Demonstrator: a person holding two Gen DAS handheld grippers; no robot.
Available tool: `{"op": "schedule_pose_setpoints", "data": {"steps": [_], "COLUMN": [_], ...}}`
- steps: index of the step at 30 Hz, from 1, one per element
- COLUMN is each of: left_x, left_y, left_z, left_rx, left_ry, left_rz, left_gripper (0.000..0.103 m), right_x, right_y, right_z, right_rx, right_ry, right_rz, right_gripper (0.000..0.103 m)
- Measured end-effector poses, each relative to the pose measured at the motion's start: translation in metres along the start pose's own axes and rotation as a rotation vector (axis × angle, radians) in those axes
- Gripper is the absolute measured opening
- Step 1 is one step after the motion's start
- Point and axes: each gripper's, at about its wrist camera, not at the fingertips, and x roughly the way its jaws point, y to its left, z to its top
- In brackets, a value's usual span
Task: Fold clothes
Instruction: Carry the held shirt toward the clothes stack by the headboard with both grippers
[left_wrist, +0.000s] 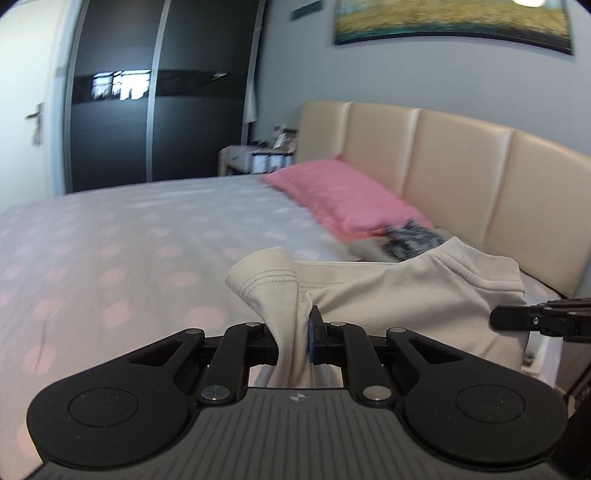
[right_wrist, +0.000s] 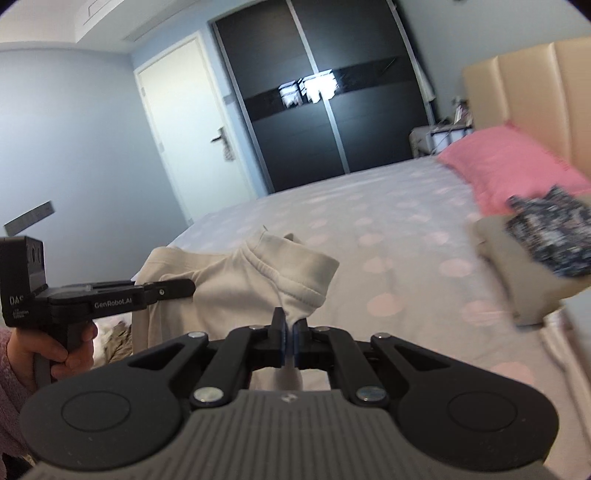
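Opening step of the fold: left gripper (left_wrist: 295, 341) and right gripper (right_wrist: 290, 345), jaws each pinched on an edge of the cream garment (left_wrist: 406, 291), hold it above the bed (left_wrist: 129, 240); next, probably spreading it flat.

I see soft, even daylight in both views, a little cool, with no hard shadows on the bed (left_wrist: 147, 236). The glossy band on the wardrobe (right_wrist: 332, 110) reflects a bright window, and this patch is burnt out to white. The pillow (left_wrist: 343, 199) and the patterned cloth (right_wrist: 554, 236) are smeared by motion blur; the far wall is soft too. The gripper bodies near the lens are sharp. Straight lines bend at the edges, and the corners go black.
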Motion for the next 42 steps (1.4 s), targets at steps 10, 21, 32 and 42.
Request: {"op": "schedule_pose_setpoints", "data": {"steps": [10,21,32,42], "left_x": [0.088,0.171,0.260,0.394], "left_y": [-0.111,-0.224,-0.323,-0.407], "left_z": [0.068,0.122,0.143,0.103], "left_rx": [0.177,0.318,0.518,0.610], "left_ry": [-0.073,-0.066,-0.007,0.166], "left_rz": [-0.267,-0.536,-0.676,-0.692], "left_gripper": [0.010,0.010,0.010,0.011], "right_x": [-0.091,-0.153,-0.174,-0.130], "right_y": [-0.067,-0.153,-0.254,-0.396], "right_z": [0.015,0.049,0.074,0.047], "right_rx": [0.023,0.116,0.250,0.390], "right_ry": [-0.156,-0.252,-0.289,-0.138], "right_rz": [-0.242,-0.473,-0.618,-0.758], "right_gripper": [0.004,0.004,0.004,0.004]}}
